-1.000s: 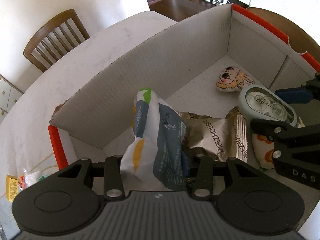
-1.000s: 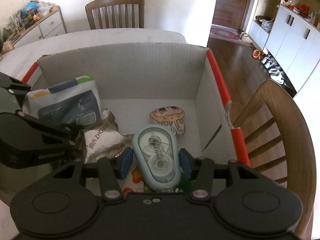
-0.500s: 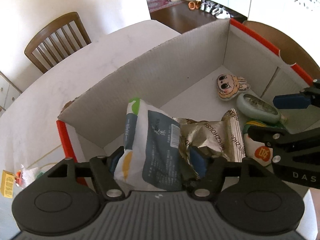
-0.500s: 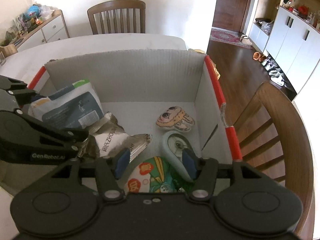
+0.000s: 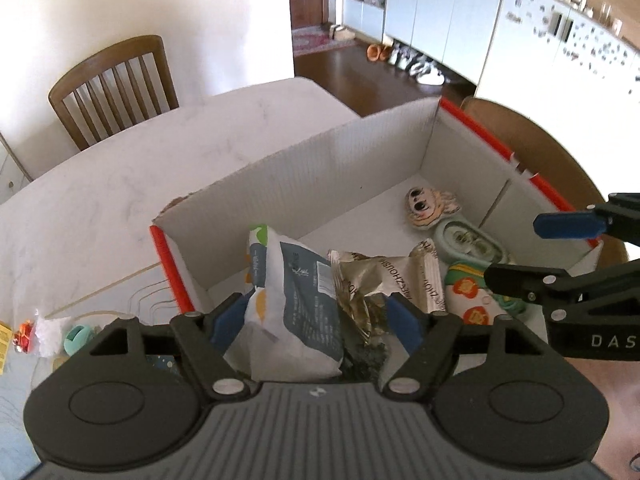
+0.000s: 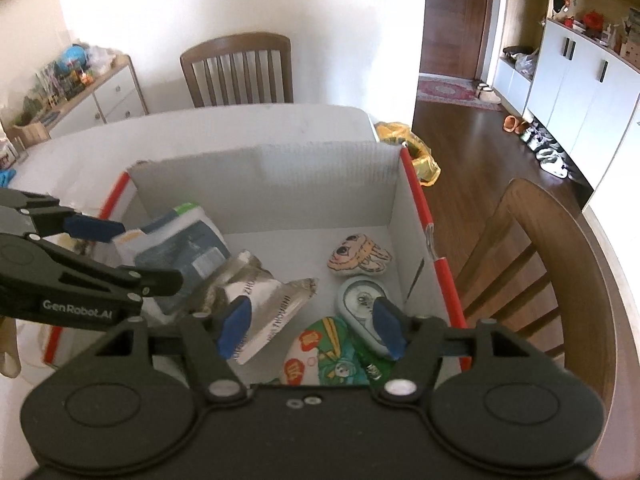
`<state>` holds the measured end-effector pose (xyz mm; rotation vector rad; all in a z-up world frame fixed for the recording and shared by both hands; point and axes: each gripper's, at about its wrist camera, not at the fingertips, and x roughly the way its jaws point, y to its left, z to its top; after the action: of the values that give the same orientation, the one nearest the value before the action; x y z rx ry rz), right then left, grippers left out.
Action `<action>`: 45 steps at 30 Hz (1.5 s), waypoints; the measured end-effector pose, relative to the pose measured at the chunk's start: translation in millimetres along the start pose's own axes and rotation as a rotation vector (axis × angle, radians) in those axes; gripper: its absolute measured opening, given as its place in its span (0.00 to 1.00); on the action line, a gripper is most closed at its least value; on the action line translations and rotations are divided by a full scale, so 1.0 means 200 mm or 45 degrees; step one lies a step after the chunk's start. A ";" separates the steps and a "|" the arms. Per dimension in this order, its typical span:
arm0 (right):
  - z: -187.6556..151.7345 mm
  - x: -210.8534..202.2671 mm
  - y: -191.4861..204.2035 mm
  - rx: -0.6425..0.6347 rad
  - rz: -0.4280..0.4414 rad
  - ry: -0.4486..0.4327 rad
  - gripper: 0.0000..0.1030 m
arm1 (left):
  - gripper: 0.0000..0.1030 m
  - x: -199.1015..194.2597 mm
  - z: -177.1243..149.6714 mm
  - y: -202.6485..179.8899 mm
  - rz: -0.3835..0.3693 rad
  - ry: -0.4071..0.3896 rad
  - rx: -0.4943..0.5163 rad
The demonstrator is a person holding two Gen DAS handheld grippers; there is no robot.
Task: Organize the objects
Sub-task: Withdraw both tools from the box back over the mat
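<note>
A cardboard box [image 5: 328,168] [image 6: 320,172] with red edges stands on the white table. In it lie a grey and white tissue pack [image 5: 296,300] [image 6: 184,240], a gold snack bag [image 5: 384,280] [image 6: 260,304], a pale green correction tape [image 5: 468,240] [image 6: 360,304], a green and orange packet [image 5: 468,296] [image 6: 324,356] and a cartoon face toy [image 5: 430,206] [image 6: 358,256]. My left gripper [image 5: 316,320] is open above the tissue pack, its jaws apart from it. My right gripper [image 6: 310,324] is open and empty above the correction tape and packet.
Small items [image 5: 48,332] lie on the table left of the box. Wooden chairs stand at the far side [image 5: 116,84] [image 6: 240,68] and at the right [image 6: 540,264]. A yellow bag [image 6: 416,152] lies beyond the box. Cabinets [image 6: 576,92] line the right wall.
Both grippers opened and rose. The right one let go of the correction tape, which now lies in the box. The left one let go of the tissue pack, which rests inside.
</note>
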<state>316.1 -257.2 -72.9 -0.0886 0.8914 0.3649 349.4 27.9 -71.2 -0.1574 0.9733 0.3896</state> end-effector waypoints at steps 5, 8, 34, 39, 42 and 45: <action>-0.01 -0.07 0.05 0.020 0.012 -0.030 0.68 | 0.76 -0.08 -0.02 0.02 -0.038 -0.038 -0.006; -0.01 -0.11 0.08 0.025 0.017 -0.050 0.71 | 0.79 -0.15 -0.05 0.05 -0.061 -0.073 0.002; 0.00 -0.35 0.69 0.036 0.090 -0.216 0.94 | 1.00 -0.71 -0.36 0.54 -0.111 -0.353 -0.037; 0.00 -0.34 0.84 0.024 0.107 -0.238 0.98 | 1.00 -0.75 -0.44 0.72 -0.084 -0.364 -0.096; 0.00 -0.34 0.94 0.014 0.109 -0.244 0.99 | 1.00 -0.76 -0.48 0.83 -0.071 -0.362 -0.122; 0.00 -0.31 1.01 0.012 0.108 -0.239 0.99 | 1.00 -0.76 -0.53 0.93 -0.081 -0.356 -0.149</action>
<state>209.8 -84.6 -9.0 -0.0075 0.7129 0.4408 118.2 129.5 3.6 -0.2327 0.6688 0.3986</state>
